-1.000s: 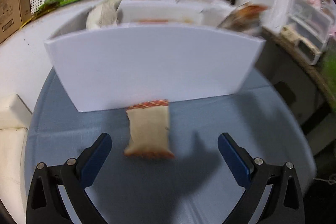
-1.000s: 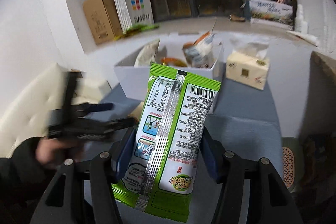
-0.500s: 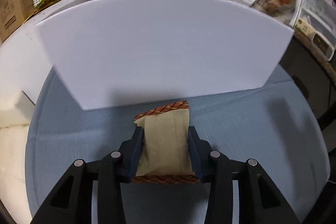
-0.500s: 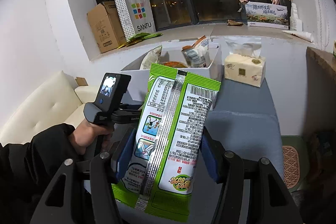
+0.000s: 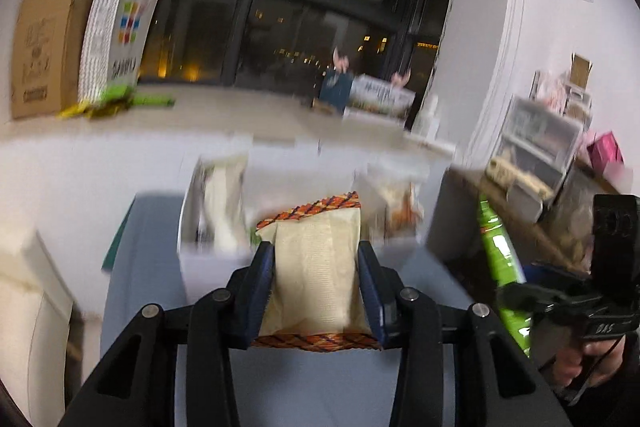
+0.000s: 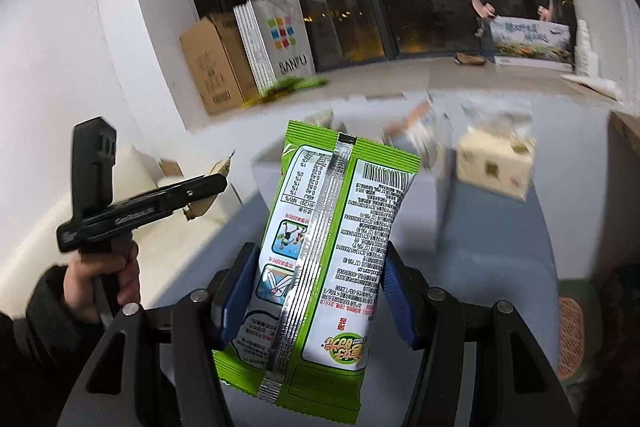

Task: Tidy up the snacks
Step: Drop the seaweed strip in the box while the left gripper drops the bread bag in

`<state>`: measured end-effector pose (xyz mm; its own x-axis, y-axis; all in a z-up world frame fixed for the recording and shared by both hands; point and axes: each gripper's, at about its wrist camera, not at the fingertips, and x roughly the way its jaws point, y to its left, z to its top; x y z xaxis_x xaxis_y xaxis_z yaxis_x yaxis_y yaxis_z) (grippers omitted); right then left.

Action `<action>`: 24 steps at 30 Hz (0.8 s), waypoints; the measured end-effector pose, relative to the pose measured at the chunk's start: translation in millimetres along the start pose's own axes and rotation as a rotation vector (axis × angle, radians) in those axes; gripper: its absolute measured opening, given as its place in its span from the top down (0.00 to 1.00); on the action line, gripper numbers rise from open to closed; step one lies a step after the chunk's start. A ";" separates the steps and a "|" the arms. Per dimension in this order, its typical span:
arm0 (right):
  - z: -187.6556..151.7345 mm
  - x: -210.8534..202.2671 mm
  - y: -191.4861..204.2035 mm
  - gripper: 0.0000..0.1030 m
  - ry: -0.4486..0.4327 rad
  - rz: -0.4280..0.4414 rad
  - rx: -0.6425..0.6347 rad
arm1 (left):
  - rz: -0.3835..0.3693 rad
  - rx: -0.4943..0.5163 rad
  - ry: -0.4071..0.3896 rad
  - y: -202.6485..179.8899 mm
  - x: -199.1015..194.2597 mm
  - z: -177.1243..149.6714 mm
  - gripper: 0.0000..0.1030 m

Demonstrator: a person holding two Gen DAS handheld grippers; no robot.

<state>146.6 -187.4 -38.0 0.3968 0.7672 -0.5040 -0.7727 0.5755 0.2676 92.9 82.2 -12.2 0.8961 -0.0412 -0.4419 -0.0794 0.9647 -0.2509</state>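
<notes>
In the left wrist view, the left hand-held gripper (image 5: 316, 283) is closed on a beige snack packet with orange-patterned edges (image 5: 318, 267), lifted off the blue surface (image 5: 140, 267) in front of the white storage box (image 5: 212, 259), where a few packets already stand, so I judge this one is not yet sorted. In the right wrist view, the right hand-held gripper (image 6: 316, 291) clamps a green snack bag (image 6: 332, 247) upright before the same box, and it also waits for its place.
</notes>
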 end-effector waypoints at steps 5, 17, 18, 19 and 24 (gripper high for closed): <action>76.4 47.2 -8.6 0.38 -0.018 -0.003 0.024 | 0.009 0.002 0.037 11.9 76.1 60.1 0.56; 168.2 163.7 -69.9 0.37 0.133 -0.173 0.084 | 0.059 -0.112 0.211 63.5 196.9 82.6 0.22; 168.8 168.0 -75.1 0.33 0.136 -0.184 0.098 | 0.055 -0.128 0.220 67.1 199.1 81.6 0.09; 168.1 169.4 -78.8 0.23 0.138 -0.170 0.110 | 0.055 -0.138 0.211 69.1 197.2 80.9 0.00; 164.3 178.6 -86.9 0.00 0.178 -0.178 0.126 | 0.053 -0.101 0.172 69.5 181.0 80.9 0.00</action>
<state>366.0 -53.9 -16.3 0.4185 0.5955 -0.6858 -0.6269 0.7357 0.2562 284.8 162.8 -39.9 0.8023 -0.0434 -0.5954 -0.1756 0.9361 -0.3048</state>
